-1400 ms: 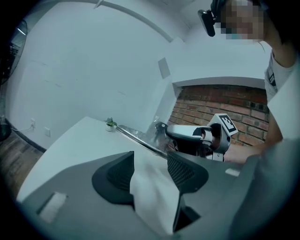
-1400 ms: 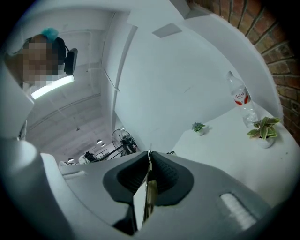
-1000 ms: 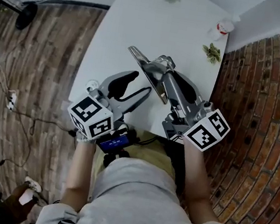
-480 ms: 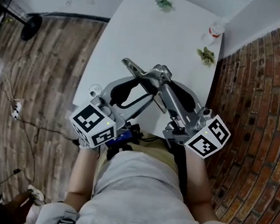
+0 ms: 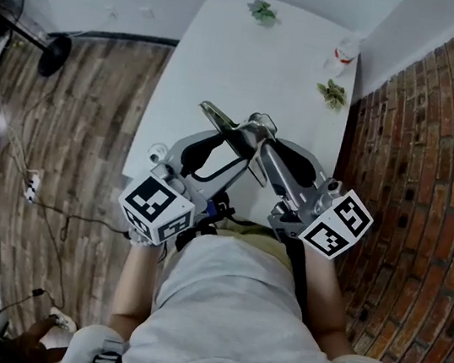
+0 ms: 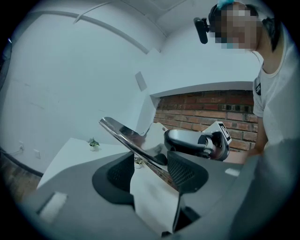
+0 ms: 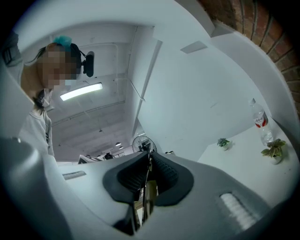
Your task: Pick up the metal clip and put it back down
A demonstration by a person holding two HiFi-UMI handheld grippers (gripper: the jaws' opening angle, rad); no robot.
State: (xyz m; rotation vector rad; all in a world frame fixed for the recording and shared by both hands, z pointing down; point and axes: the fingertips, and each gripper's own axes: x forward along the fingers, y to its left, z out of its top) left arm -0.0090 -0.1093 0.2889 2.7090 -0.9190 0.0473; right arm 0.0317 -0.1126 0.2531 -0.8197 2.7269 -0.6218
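Metal clip (image 5: 220,120) aloft above white table (image 5: 231,49), threaded between left gripper's (image 6: 149,169) wide-parted jaws, pinched fast in right gripper (image 7: 147,176). Hold left jaws clear, lower it level and slowly, release only once flat on table.

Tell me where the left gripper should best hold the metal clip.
Probably the flat middle of the metal clip, pads on its broad faces, coming from the left. It is a long thin strip, one end pinched by the right gripper; the open left gripper straddles it there.
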